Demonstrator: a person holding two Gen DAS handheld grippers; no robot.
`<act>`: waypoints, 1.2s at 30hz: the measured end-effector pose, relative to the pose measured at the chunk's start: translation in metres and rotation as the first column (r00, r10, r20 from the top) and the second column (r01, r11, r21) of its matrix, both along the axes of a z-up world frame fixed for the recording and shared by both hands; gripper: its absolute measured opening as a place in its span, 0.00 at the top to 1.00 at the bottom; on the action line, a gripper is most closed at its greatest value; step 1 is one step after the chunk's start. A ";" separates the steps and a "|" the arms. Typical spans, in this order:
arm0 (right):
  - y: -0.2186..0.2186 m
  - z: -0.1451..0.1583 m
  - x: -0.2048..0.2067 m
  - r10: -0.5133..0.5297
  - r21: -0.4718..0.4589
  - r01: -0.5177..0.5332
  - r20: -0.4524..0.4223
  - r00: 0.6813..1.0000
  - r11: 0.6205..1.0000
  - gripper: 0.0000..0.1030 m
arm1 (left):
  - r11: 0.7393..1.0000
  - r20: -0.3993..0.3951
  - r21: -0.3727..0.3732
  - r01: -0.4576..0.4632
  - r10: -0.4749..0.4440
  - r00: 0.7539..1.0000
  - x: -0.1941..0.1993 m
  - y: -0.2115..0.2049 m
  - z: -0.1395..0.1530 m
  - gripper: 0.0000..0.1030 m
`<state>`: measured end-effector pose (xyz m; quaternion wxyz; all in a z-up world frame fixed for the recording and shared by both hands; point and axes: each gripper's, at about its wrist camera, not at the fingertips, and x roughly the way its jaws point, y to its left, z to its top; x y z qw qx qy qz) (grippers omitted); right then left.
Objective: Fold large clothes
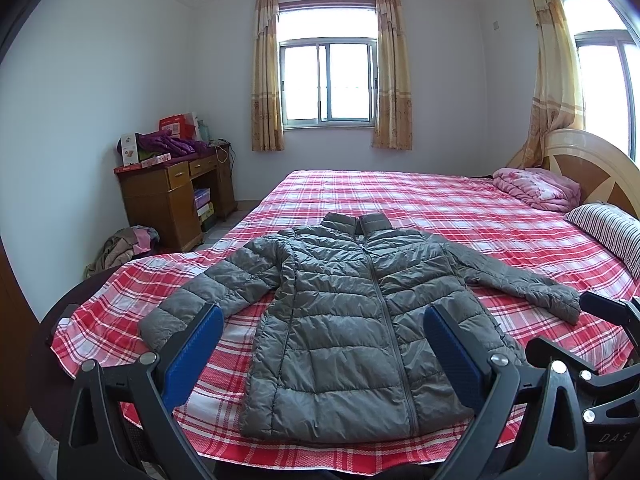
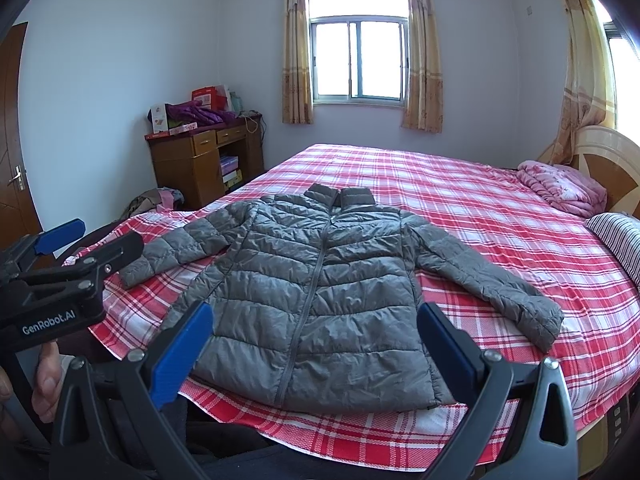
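Observation:
A grey puffer jacket (image 1: pixel 344 320) lies flat, zipped, front up, on the red plaid bed (image 1: pixel 440 204), both sleeves spread out, collar towards the far side. It also shows in the right wrist view (image 2: pixel 316 296). My left gripper (image 1: pixel 324 344) is open and empty, held above the bed's near edge over the jacket's hem. My right gripper (image 2: pixel 316 344) is open and empty, also over the hem. The left gripper also shows at the left of the right wrist view (image 2: pixel 92 240), open. The right gripper's tip shows at the right edge of the left wrist view (image 1: pixel 608 308).
A folded pink quilt (image 1: pixel 536 190) and a striped pillow (image 1: pixel 612 232) lie by the headboard at the right. A wooden desk (image 1: pixel 176 200) with boxes and purple clothes stands at the far left, with a clothes pile (image 1: pixel 120 248) on the floor. A door (image 2: pixel 16 140) is at the left.

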<state>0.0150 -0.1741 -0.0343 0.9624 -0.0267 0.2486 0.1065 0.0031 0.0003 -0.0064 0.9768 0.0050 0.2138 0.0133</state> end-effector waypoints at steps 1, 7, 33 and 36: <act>0.000 0.000 0.000 0.000 0.001 0.000 -0.001 1.000 1.000 0.00 | 1.000 -0.002 0.001 0.001 -0.001 1.000 0.000 0.000 -0.001 0.03; -0.010 -0.002 0.010 0.018 0.029 -0.017 -0.024 1.000 0.999 0.00 | 1.000 -0.019 0.028 0.011 -0.010 1.000 0.017 0.004 -0.005 0.03; -0.329 -0.127 0.134 -0.619 0.222 0.715 -0.375 0.690 0.663 0.11 | 0.980 -0.153 0.182 -0.076 0.104 0.983 0.265 0.026 -0.094 0.03; -0.340 -0.135 0.146 -0.625 0.220 0.735 -0.407 0.667 0.641 0.13 | 0.979 -0.189 0.180 -0.097 0.131 0.973 0.297 0.028 -0.112 0.03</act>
